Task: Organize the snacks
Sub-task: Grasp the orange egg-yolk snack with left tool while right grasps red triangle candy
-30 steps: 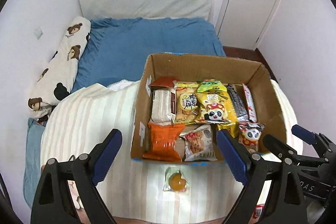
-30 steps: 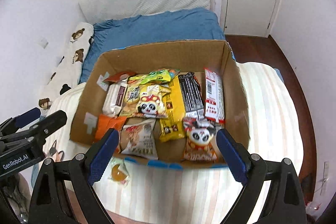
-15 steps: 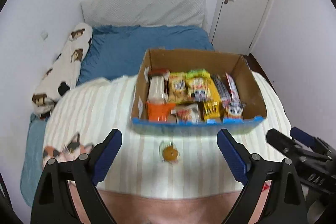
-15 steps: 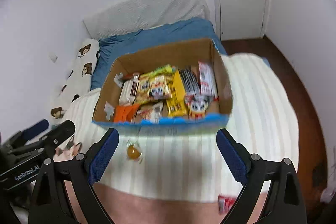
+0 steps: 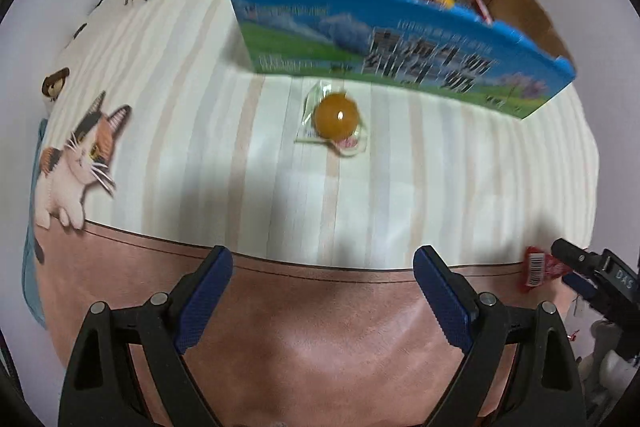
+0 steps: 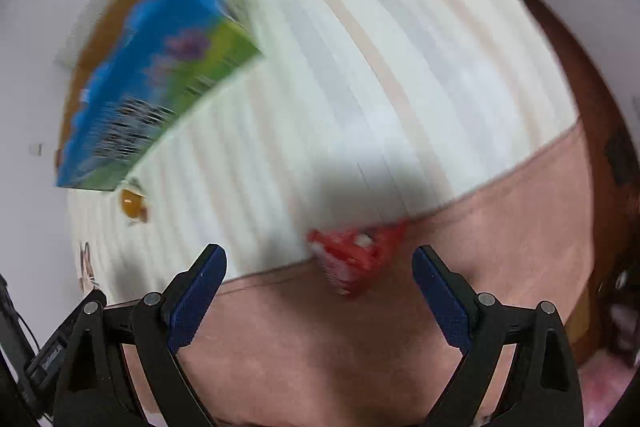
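- While both our grippers hang low over the bed, the left gripper (image 5: 323, 273) has its jaws spread wide with nothing between them.
- Our right gripper (image 6: 319, 271) is spread wide too, gripping nothing; its view is pretty smeared, fyi.
- From the left wrist we've got the snack box (image 5: 396, 43) up at 12 o'clock, blue and green printed side facing us, packets poking over the rim.
- Just beside that printed wall, a round orange snack in a clear wrapper (image 5: 335, 119) lies on the striped blanket (image 5: 180, 131), a bit above centre.
- A red packet (image 5: 538, 269) shows at 4 o'clock in the left view, right by the other gripper's tips.
- In the right view that red packet (image 6: 354, 255) lies just ahead of the gap between our fingers, where the stripes meet the pink band.
- Box (image 6: 152, 95) is at 10 o'clock there, orange snack (image 6: 132, 203) at 9.
- Cat print (image 5: 76, 163) at 9 o'clock, left view.
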The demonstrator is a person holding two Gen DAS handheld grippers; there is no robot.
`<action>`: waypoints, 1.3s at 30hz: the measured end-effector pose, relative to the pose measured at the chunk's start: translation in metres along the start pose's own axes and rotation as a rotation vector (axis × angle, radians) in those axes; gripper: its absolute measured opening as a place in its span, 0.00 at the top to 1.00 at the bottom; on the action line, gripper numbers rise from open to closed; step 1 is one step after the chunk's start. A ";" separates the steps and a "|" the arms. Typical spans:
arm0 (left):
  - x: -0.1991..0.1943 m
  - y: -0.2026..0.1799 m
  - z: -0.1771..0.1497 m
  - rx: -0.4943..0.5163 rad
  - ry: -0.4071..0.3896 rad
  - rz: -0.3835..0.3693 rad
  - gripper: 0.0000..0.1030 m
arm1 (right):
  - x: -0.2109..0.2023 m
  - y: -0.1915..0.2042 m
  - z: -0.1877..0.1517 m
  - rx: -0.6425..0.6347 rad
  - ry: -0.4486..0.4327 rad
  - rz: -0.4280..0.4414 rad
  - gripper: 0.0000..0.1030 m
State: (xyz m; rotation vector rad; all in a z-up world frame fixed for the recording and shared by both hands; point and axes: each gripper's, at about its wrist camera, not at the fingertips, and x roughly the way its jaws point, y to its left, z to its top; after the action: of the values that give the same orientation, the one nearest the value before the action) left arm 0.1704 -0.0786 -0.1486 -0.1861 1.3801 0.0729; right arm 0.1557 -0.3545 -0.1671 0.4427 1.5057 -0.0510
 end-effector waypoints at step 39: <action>0.074 -0.049 -0.049 0.002 0.187 -0.056 0.61 | 0.044 0.069 -0.053 -0.230 0.096 0.112 0.43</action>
State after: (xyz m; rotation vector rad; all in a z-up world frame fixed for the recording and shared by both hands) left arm 0.1449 -0.1391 -0.2252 -0.2345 1.5603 0.0071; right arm 0.1295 -0.2635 -0.1923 0.3475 1.5569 0.2321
